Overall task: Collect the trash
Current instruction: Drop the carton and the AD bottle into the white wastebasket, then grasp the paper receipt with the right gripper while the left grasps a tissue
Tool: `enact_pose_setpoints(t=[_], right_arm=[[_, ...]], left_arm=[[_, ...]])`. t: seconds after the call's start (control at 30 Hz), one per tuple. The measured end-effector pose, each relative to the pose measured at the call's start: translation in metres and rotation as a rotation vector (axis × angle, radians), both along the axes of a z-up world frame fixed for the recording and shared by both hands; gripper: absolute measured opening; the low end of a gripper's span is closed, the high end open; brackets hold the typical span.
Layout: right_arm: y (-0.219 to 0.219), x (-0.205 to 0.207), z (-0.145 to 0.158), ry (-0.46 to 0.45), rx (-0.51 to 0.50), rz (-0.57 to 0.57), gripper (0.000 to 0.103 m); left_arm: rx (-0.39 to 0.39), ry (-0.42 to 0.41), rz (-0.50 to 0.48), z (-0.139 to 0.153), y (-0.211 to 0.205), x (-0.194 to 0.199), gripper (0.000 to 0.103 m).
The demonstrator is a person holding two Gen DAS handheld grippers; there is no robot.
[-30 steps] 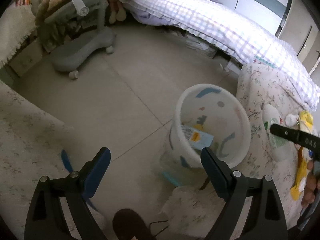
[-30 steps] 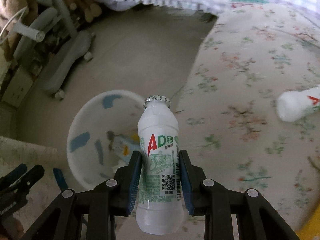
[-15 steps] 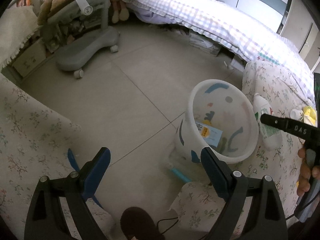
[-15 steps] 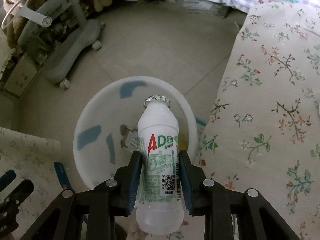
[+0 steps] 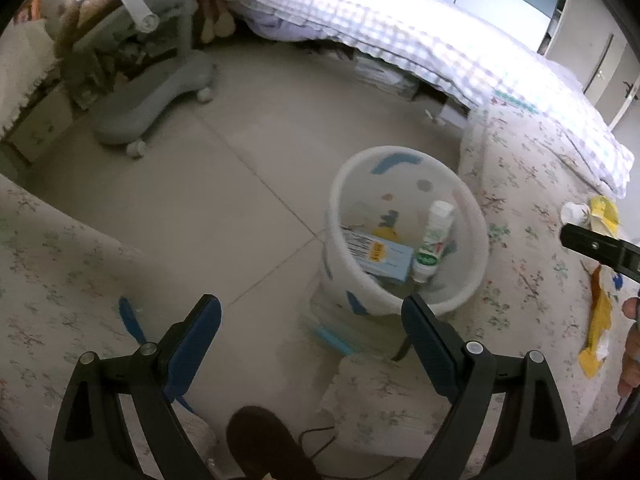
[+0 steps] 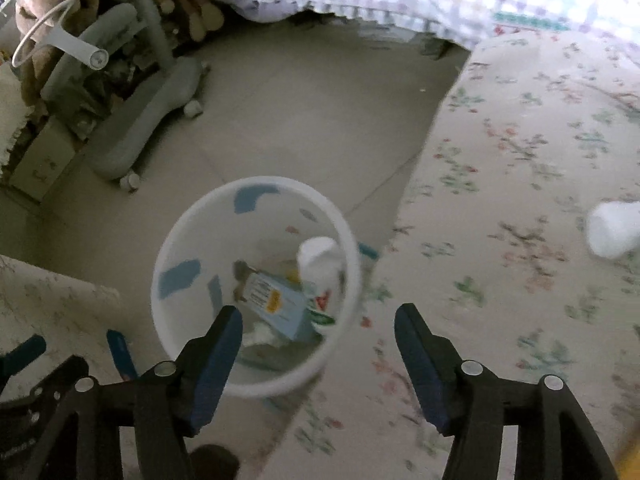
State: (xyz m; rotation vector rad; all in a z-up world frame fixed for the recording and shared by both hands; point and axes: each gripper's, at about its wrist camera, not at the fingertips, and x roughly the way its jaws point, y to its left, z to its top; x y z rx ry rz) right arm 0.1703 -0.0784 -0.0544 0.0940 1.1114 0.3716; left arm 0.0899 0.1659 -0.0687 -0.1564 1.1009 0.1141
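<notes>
Bottle (image 5: 433, 242) in bin (image 5: 476, 216), R tool (image 6: 318, 350) open, empty

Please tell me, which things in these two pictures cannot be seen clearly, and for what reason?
- Bin bottom, right wrist view: motion blur smears the bottle label.
- White object on the floral cloth, right wrist view: too blurred to identify.
- Yellow wrapper, left wrist view: partly behind the right gripper.

— How does the left hand-held gripper (image 5: 311, 334) stand?
— Its blue-padded fingers (image 5: 194, 334) are spread wide, with nothing between them.
— And the right hand-held gripper (image 6: 318, 346)?
— Spread wide too, empty, tilted downward. In the left wrist view one black tip shows at the right edge, a hand (image 5: 632, 354) behind it.
</notes>
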Motion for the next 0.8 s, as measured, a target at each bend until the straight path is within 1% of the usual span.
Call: enact_pose_setpoints(t=[0.23,0.53,0.67,0.8], right_arm=[[-0.059,-0.017,0.018,0.0,-0.044,-0.063,0.074],[-0.156,-0.038,0.032,0.002,-0.088,-0.189,0.076],[-0.199,-0.045,0.032,0.011,-0.097,-0.257,0.076],[-0.243,-0.051,0.023,0.047,-0.099,-0.332,0.077]], left_arm=[[-0.022,0.022,-0.066,0.006,-0.038,0.005,0.093],[-0.053,0.044,-0.183,0.014,-0.104,0.012,0.093],[-0.056,0.046,-0.233,0.017,-0.138,0.017,0.093],[-0.057,0.053,-0.279,0.017,-0.165,0.02,0.093]])
